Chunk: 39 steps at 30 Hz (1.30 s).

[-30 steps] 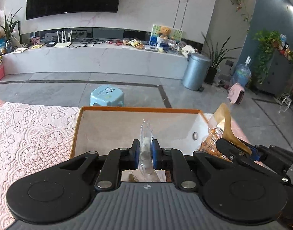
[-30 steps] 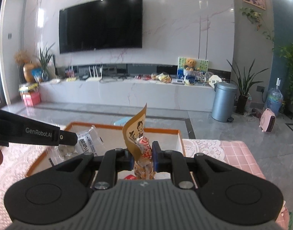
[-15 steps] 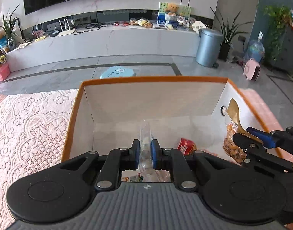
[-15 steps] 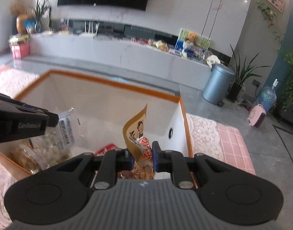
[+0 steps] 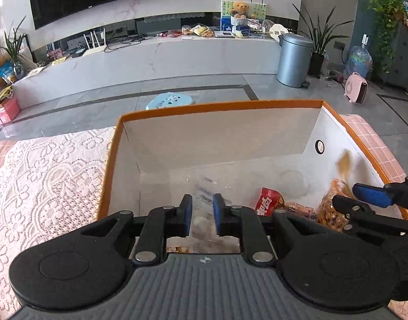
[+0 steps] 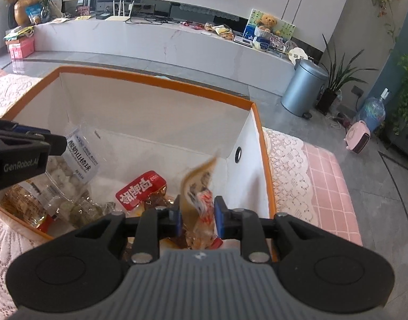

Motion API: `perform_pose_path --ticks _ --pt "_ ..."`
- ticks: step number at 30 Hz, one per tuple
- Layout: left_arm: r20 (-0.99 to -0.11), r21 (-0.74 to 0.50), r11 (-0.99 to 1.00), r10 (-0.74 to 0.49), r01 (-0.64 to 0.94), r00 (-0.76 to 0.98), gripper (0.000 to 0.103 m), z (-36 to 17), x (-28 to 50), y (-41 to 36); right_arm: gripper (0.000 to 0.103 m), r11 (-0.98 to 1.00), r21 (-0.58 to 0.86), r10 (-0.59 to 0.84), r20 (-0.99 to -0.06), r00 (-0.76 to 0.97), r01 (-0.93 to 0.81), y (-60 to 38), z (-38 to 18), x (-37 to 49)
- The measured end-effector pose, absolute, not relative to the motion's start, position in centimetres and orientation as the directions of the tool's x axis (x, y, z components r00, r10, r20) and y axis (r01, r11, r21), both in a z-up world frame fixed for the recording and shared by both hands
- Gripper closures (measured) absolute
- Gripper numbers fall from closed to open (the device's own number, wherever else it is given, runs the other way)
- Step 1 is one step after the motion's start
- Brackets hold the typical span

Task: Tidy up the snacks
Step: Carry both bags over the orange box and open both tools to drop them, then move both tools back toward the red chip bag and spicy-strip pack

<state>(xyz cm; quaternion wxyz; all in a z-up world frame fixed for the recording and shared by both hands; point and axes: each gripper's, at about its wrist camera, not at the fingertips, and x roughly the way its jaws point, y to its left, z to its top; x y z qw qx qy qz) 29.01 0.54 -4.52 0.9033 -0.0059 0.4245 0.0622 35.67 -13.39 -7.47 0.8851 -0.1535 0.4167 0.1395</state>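
Both grippers are held over an orange-rimmed white box (image 5: 116,144), which rests on a pink lace tablecloth (image 5: 44,176).

The left gripper (image 5: 202,214) is seen with its blue-padded fingers spread apart. In the gap between and just beyond them a clear plastic snack bag (image 5: 204,194) is seen, blurred, inside the box; whether it is touched by either pad cannot be told. In the right wrist view the same clear bag (image 6: 70,170) is shown just ahead of the left gripper (image 6: 52,144), with white round pieces inside and a printed label on its upper part, lying against other packets at the near left of the box.

The right gripper (image 6: 197,217) is also spread, its pads standing apart from the yellow-topped snack packet (image 6: 201,186) seen between them. The packet is blurred and tilted, its yellow header pointing up and away from the gripper; contact with the pads cannot be confirmed. In the left wrist view this packet (image 5: 334,200) is found at the right side of the box, just ahead of the right gripper (image 5: 364,200).

To the left of the right gripper, a red packet with white characters (image 6: 140,189) lies on the box floor. A round hole (image 6: 238,154) is cut in the right wall of the box, ahead of the right gripper.
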Motion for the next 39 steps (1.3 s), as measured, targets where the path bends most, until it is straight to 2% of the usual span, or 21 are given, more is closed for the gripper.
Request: perform_pose_path --ticks 2,3,8,10,16,22,28,35,39 --pt "-0.762 0.038 0.993 0.1 -0.11 0.64 0.077 -4.1 28.7 0.5 0.078 0.914 -0.151 0.125 -0.778 0.616 -0.377 -13.5 -7.2 35.4" --pt "-0.758 0.039 0.993 0.099 -0.108 0.644 0.072 -3.9 28.6 0.5 0.073 0.914 -0.148 0.128 -0.777 0.616 -0.377 -13.5 -7.0 35.3" --pt "-0.738 0.053 0.995 0.1 -0.09 0.667 0.056 -2.6 28.0 0.1 0.064 0.917 -0.135 0.147 -0.761 0.632 -0.376 -13.8 -5.9 34.4" --pt "-0.73 0.062 0.994 0.104 -0.085 0.675 0.05 -2.0 27.5 -0.2 0.054 0.917 -0.127 0.161 -0.75 0.642 -0.379 -13.9 -5.2 34.0" --pt "-0.722 0.042 0.996 0.084 -0.078 0.686 0.038 -0.2 25.7 -0.4 0.033 0.913 -0.126 0.191 -0.709 0.679 -0.387 -14.5 -2.7 31.8" --pt "-0.716 0.022 0.999 0.037 -0.031 0.697 0.025 1.8 23.0 -0.7 0.02 0.922 -0.097 0.207 -0.696 0.687 -0.375 -15.8 -0.2 28.6" --pt "-0.697 -0.019 0.999 -0.035 0.03 0.717 0.021 3.0 19.0 -1.4 0.013 0.94 -0.017 0.228 -0.708 0.669 -0.34 -18.5 0.9 24.5" --pt "-0.701 -0.069 0.994 -0.105 0.079 0.705 0.021 1.9 15.6 -2.4 0.012 0.961 0.046 0.208 -0.773 0.599 -0.274 -22.0 -1.3 20.2" --pt "-0.746 -0.092 0.99 -0.14 0.107 0.651 0.021 -0.6 14.8 -3.0 0.012 0.972 0.061 0.172 -0.841 0.514 -0.226 -23.7 -3.9 19.1"
